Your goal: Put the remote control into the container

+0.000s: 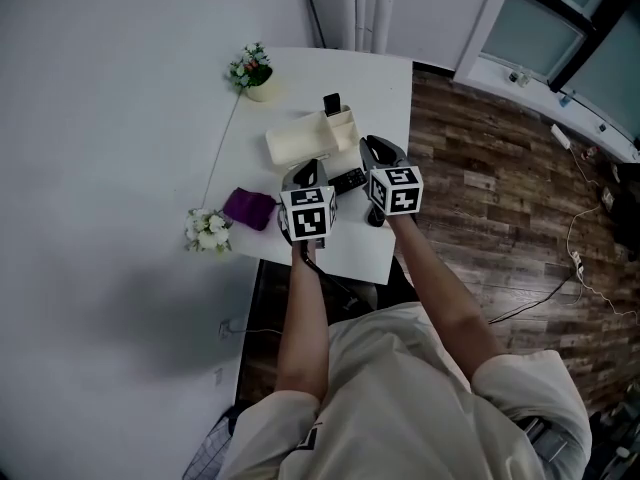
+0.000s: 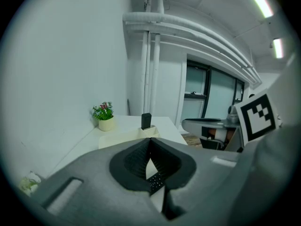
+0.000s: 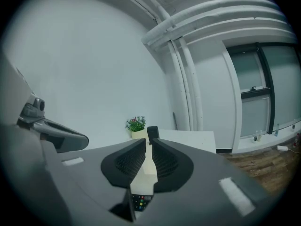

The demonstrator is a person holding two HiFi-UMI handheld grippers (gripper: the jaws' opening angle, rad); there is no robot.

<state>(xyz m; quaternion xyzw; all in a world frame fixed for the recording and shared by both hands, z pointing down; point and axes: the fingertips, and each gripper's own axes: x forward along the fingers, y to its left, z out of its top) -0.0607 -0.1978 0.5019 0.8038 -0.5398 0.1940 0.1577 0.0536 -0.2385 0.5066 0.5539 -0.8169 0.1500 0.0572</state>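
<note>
The black remote control lies on the white table between my two grippers, in front of the cream container. My left gripper hovers by the remote's left end; its jaws meet at the tips, and the remote's keys show below them. My right gripper hangs over the right end. In the right gripper view my right gripper keeps a narrow gap, the container shows through it, and the remote's coloured buttons sit below the jaws. No pad visibly presses on the remote.
A black object stands upright in the container's small end compartment. A purple cloth and a white flower bunch lie at the table's left edge, a potted plant at the far corner. Wooden floor lies to the right.
</note>
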